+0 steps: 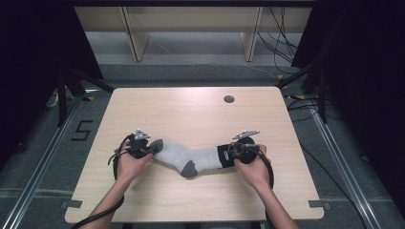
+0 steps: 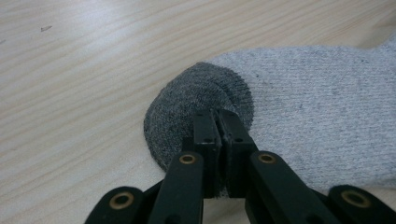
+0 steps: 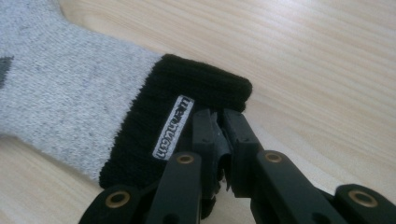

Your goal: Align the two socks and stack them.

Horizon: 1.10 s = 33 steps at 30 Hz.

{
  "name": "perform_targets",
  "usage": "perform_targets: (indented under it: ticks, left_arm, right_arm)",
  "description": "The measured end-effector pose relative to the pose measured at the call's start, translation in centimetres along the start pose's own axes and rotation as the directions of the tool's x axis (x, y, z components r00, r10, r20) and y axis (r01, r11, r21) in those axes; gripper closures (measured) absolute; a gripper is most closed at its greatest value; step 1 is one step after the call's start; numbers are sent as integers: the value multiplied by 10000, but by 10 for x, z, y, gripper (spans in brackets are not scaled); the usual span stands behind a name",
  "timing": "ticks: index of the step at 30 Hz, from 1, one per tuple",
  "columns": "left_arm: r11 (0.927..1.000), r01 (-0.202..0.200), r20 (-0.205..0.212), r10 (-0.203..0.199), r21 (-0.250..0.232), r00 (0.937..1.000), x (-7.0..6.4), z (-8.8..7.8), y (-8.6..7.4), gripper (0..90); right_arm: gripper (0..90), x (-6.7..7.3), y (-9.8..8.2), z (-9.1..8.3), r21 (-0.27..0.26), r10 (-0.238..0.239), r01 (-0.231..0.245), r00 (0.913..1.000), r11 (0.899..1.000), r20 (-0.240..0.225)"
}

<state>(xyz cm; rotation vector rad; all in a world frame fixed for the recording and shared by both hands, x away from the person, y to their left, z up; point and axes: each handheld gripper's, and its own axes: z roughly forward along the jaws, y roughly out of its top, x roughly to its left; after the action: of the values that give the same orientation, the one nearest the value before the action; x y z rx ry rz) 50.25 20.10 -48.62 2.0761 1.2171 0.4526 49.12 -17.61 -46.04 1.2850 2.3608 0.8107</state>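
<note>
Both forearms come in from the near edge of the table (image 1: 200, 109), each hand carrying a pair of tongs. Left tongs (image 2: 217, 116) are clenched on the dark grey toe of the sock (image 2: 317, 93), a pinch of fabric caught between the jaws. Right tongs (image 3: 219, 116) are clamped on the sock's black cuff (image 3: 187, 88), just beside its white label (image 3: 173, 127). Between the two tongs the sock lies stretched flat on the table, heel toward the person.
</note>
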Motion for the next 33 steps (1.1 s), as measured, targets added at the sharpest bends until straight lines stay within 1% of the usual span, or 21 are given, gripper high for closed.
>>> perform_targets:
  ticks: [2, 3, 4, 5, 6, 7, 8, 10, 11, 13, 14, 17, 18, 19, 22, 23, 24, 25, 27, 28, 33]
  left_arm:
    - [9999, 117, 2, -117, 2, 9999, 0, 1, 1, 847]
    - [9999, 112, 5, -112, -3, 9999, 1, 0, 1, 830]
    - [9998, 196, 11, -196, -72, 9998, 0, -1, 1, 805]
    - [9996, 195, 107, -193, -193, 9998, 1, -3, 2, 753]
    - [9985, 328, 119, -323, -444, 9994, 1, -6, 1, 700]
    - [9958, 536, 108, -529, -746, 9985, 0, -8, 1, 619]
    - [9931, 629, 40, -628, -989, 9980, 0, -11, 1, 581]
    - [9899, 741, -125, -761, -1209, 9970, 2, -18, -1, 495]
    - [9864, 931, -209, -968, -1351, 9951, 3, -21, -2, 467]
    - [9810, 1186, -264, -1240, -1534, 9919, 7, -28, -3, 397]
    - [9818, 1143, -244, -1193, -1514, 9926, 10, -30, -5, 378]
    - [9817, 1266, -140, -1299, -1422, 9914, 14, -32, -8, 349]
    - [9809, 1418, -68, -1440, -1331, 9896, 16, -32, -11, 340]
    - [9811, 1464, -1, -1476, -1265, 9890, 17, -32, -12, 333]
    - [9777, 1629, 42, -1638, -1326, 9865, 21, -33, -17, 326]
    - [9737, 1734, 103, -1738, -1477, 9847, 21, -33, -19, 323]
    - [9720, 1787, 146, -1786, -1524, 9838, 22, -35, -21, 315]
    - [9753, 1669, 132, -1667, -1448, 9859, 23, -36, -22, 306]
    - [9699, 1793, 203, -1784, -1647, 9837, 23, -37, -25, 291]
    - [9752, 1643, 213, -1630, -1480, 9864, 25, -39, -26, 289]
    - [9688, 1813, 217, -1802, -1689, 9834, 24, -41, -27, 293]
  right_arm:
    - [843, -1, 0, 1, 45, 78, -78, 10000, 10000, -53]
    - [837, 2, -1, 1, 138, 606, -603, 9981, 9981, -149]
    - [824, 2, -1, -1, 134, 532, -530, 9985, 9985, -112]
    - [799, 3, -1, -3, 138, 697, -696, 9976, 9975, -61]
    - [771, 2, -1, -5, -63, 622, -622, 9980, 9980, -97]
    - [718, 3, -1, -10, -181, 921, -923, 9957, 9956, -72]
    - [690, 2, -1, -12, -342, 845, -849, 9964, 9958, -119]
    - [630, 1, -2, -17, -569, 890, -897, 9959, 9943, -139]
    - [606, -1, -2, -19, -547, 888, -891, 9960, 9945, -75]
    - [596, -4, -4, -20, -558, 930, -931, 9957, 9941, -42]
    - [595, -6, -5, -21, -539, 1001, -1000, 9950, 9935, 2]
    - [592, -8, -6, -20, -563, 1128, -1125, 9936, 9921, 21]
    - [588, -7, -7, -21, -532, 1356, -1351, 9908, 9894, 60]
    - [583, -9, -7, -21, -636, 1277, -1268, 9918, 9899, 104]
    - [558, -10, -8, -22, -717, 1393, -1384, 9902, 9878, 81]
    - [551, -10, -8, -22, -758, 1455, -1439, 9892, 9867, 163]
    - [543, -12, -8, -22, -854, 1238, -1220, 9922, 9888, 154]
    - [532, -11, -8, -21, -793, 1511, -1507, 9885, 9854, -12]
    - [515, -13, -9, -22, -747, 1493, -1479, 9887, 9862, 136]
    - [507, -14, -9, -22, -744, 1525, -1512, 9882, 9857, 121]
    - [482, -14, -9, -22, -854, 1795, -1796, 9837, 9800, -81]
